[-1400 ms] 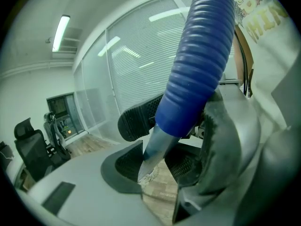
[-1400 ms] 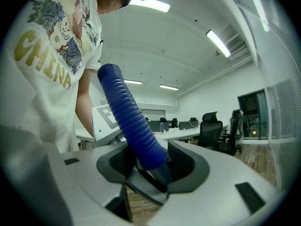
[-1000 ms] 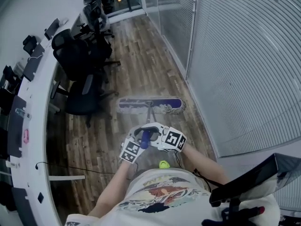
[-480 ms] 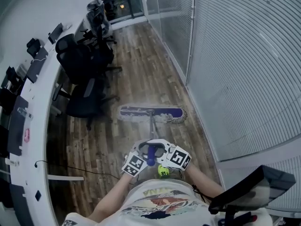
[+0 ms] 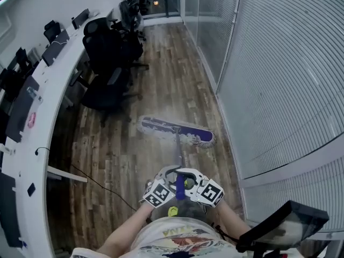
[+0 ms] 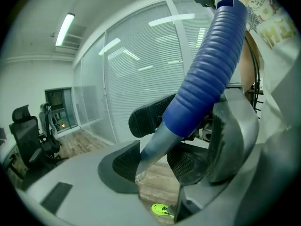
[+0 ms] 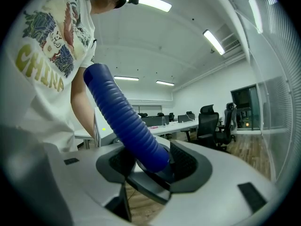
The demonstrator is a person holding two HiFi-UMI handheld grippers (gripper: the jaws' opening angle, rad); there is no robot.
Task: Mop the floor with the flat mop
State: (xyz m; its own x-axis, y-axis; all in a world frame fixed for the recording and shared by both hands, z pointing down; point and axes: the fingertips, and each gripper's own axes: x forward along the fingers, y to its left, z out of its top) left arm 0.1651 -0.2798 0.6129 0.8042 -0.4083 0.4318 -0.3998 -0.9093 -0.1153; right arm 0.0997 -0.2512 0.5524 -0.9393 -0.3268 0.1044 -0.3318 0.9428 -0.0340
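Head of the flat mop (image 5: pixel 177 132) lies flat on the wood-plank floor (image 5: pixel 161 79), ahead of the person and slightly slanted. Its right end is close to the foot of the blind-covered glass wall (image 5: pixel 279 79); its left end points toward the black office chairs (image 5: pixel 110 52), well apart from them. Pale fringe shows along the head's edges. The thin pole runs from the middle of the head back to the two grippers, which meet on it in front of the person's chest.

Right gripper (image 5: pixel 188 179): clamped on the blue ribbed grip (image 7: pixel 127 121) at the top of the pole, a pad on either side of it, no gap seen in its own view.

Left gripper (image 5: pixel 171 176): jaws opening. The grey pole, just below the blue grip, stands between them. It leans against one pad, while floor shows through the gap at the other, so this is a loose hold rather than a squeeze.

A long curved white desk (image 5: pixel 32 144) runs down the left side behind the chairs. A yellow-green shoe (image 5: pixel 172 211) is visible below the grippers.
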